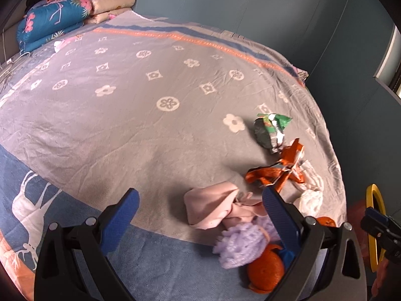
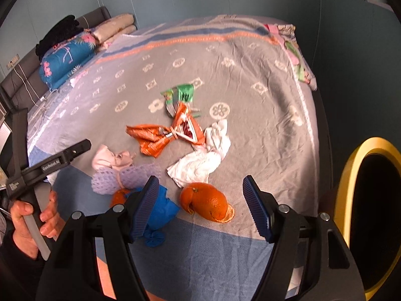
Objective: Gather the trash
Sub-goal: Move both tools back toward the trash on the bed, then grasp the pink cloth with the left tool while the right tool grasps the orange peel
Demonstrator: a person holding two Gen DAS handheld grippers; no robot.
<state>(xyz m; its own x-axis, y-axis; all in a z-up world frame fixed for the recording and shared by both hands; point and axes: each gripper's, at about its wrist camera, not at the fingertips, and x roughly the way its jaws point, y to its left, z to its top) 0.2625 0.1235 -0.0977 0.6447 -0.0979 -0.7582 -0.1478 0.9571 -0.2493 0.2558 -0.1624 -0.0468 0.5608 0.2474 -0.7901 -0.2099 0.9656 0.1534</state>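
Trash lies on the bed near its foot. In the right wrist view: an orange peel point(image 2: 206, 202), white tissue point(image 2: 203, 158), an orange wrapper point(image 2: 160, 138), a green wrapper point(image 2: 181, 95), pink tissue point(image 2: 111, 159), purple foam net point(image 2: 125, 178), a blue crumpled piece point(image 2: 160, 208). My right gripper point(image 2: 200, 208) is open, the peel between its fingers, just ahead. My left gripper point(image 1: 200, 215) is open and empty, above the pink tissue point(image 1: 213, 208); its right finger hides part of the purple net point(image 1: 240, 245) and an orange peel point(image 1: 265, 271).
A yellow-rimmed bin point(image 2: 371, 200) stands off the bed's right side; it also shows in the left wrist view point(image 1: 376, 225). Folded quilts and pillows point(image 2: 67, 57) sit at the head of the bed. The grey patterned bedspread point(image 1: 150, 115) covers the bed.
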